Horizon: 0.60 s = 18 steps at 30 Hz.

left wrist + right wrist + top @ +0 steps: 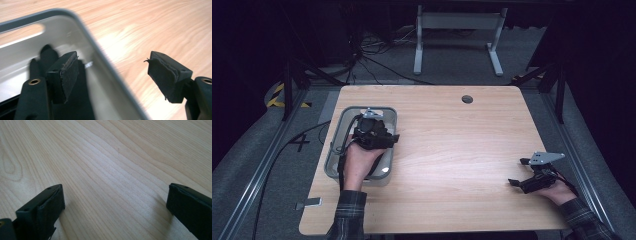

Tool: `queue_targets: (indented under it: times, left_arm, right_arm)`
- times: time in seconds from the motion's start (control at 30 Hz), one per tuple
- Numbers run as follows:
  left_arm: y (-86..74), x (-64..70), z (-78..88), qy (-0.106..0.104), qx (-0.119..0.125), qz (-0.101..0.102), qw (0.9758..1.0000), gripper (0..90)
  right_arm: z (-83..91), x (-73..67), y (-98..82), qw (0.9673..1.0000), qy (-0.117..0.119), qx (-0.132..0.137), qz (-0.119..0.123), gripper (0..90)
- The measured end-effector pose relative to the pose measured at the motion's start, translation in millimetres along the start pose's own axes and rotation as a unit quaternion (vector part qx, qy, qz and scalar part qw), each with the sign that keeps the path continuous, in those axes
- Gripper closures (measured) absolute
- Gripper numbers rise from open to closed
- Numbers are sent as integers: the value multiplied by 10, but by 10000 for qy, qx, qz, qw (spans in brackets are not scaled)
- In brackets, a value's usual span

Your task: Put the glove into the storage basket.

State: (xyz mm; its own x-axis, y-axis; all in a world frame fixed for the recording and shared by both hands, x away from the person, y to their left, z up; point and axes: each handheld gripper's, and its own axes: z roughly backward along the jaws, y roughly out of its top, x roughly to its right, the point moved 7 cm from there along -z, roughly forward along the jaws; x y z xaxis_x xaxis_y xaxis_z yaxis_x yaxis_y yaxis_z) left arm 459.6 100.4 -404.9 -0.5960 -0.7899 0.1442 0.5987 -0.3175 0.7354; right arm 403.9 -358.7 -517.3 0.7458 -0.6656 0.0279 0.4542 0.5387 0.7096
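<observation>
A grey metal tray (333, 150) sits on the left part of the wooden table (452, 150). A hand holds my left gripper (374, 132) over the tray's right side. In the left gripper view its jaws stand open (115, 72) astride the tray's rim (105, 60), one pad inside the tray and the other over bare wood; neither pad touches the rim. A dark reflection of the jaw shows on the tray's shiny wall. My right gripper (518, 171) rests low near the table's right edge. It is open (117, 205), with only wood grain between its pads.
A round cable hole (467, 99) lies near the table's far edge. Beyond the table stand white desk legs (418, 45), and cables lie on the floor. Dark frame posts flank both sides, and a small metal bracket (309, 203) sits off the table's front left corner.
</observation>
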Motion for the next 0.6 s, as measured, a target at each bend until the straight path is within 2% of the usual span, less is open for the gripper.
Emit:
queue_targets:
  times: [0.03,0.07,0.1,0.13,0.17,0.2,0.27,0.33,0.37,0.43,0.6]
  left_arm:
    - [0,0,0,0,0,0,10000,249]
    - [31,127,-42,-157,71,-54,9998,249]
    - [31,127,-42,-157,71,-54,9998,248]
    - [59,256,-89,-286,125,-118,9994,247]
    - [59,256,-89,-286,125,-118,9994,247]
    - [75,385,-145,-399,139,-156,9990,242]
    - [78,514,-210,-518,134,-245,9983,239]
    - [62,650,-288,-579,92,-363,9976,226]
    - [62,650,-288,-579,92,-363,9976,222]
    - [16,853,-411,-688,27,-535,9962,208]
    - [-97,1128,-622,-733,-26,-777,9943,206]
  right_arm:
    - [0,1,0,10000,0,0,2,21]
    - [0,0,0,10000,0,-1,1,21]
    - [0,0,0,10000,-1,-1,2,21]
    - [0,1,0,10000,1,0,2,21]
    - [0,1,0,10000,1,0,2,21]
    - [0,0,0,10000,0,0,1,21]
    - [0,1,0,10000,1,0,2,20]
    - [0,0,0,10000,1,0,2,20]
    - [0,0,0,10000,1,0,2,20]
    - [0,0,0,10000,2,-1,2,21]
    - [0,0,0,10000,7,0,5,20]
